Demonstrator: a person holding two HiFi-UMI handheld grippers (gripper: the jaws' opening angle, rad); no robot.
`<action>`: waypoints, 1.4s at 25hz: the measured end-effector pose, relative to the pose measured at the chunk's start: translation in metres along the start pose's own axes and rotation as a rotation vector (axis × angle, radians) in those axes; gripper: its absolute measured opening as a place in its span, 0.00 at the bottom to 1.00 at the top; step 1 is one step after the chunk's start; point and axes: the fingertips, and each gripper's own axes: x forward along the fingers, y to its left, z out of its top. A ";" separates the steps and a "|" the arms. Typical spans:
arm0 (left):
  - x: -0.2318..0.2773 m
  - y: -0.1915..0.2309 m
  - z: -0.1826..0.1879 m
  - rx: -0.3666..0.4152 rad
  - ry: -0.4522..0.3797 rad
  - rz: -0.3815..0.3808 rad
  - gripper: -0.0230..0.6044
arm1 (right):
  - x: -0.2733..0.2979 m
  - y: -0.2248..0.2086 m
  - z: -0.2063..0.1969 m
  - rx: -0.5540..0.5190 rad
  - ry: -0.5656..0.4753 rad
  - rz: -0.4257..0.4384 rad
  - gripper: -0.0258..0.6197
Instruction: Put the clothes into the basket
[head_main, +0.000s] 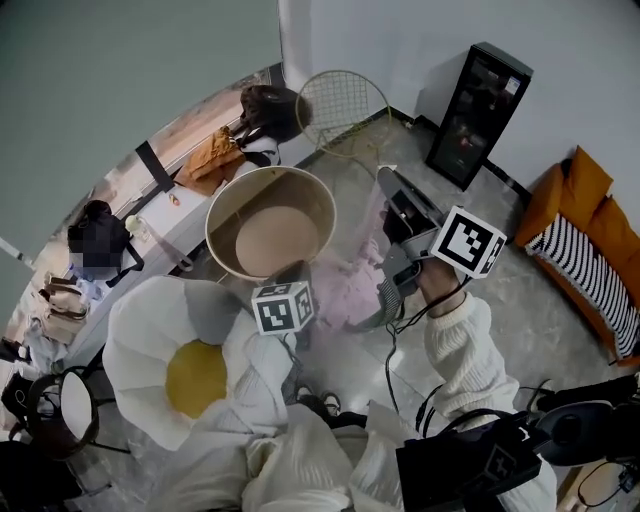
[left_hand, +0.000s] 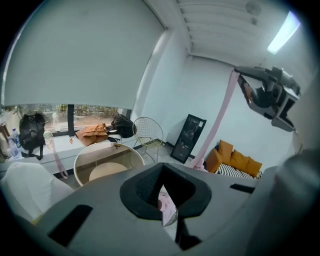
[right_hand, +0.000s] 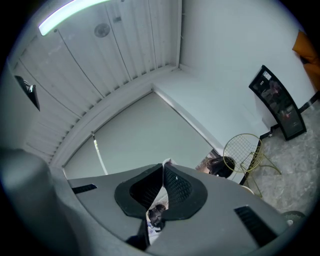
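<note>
My left gripper (left_hand: 161, 196) and right gripper (right_hand: 161, 186) are both clamped on the pink garment (head_main: 350, 290), which hangs just beside the basket (head_main: 213, 218) rim, mouth open, wire chair (head_main: 343, 103) behind.

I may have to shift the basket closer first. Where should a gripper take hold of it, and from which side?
Probably the thin top rim of the basket, from above, with one jaw inside and one outside. It stands upright and open-topped, and its round wall looks too wide to span.
</note>
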 end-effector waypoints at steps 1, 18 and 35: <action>0.005 -0.002 0.002 0.002 0.003 -0.005 0.03 | -0.001 -0.008 0.002 0.005 -0.002 -0.015 0.08; 0.097 -0.027 0.004 0.050 0.125 -0.089 0.03 | -0.026 -0.162 -0.026 0.090 0.050 -0.326 0.08; 0.142 -0.004 -0.040 0.047 0.255 -0.061 0.03 | -0.078 -0.297 -0.133 0.460 0.123 -0.682 0.34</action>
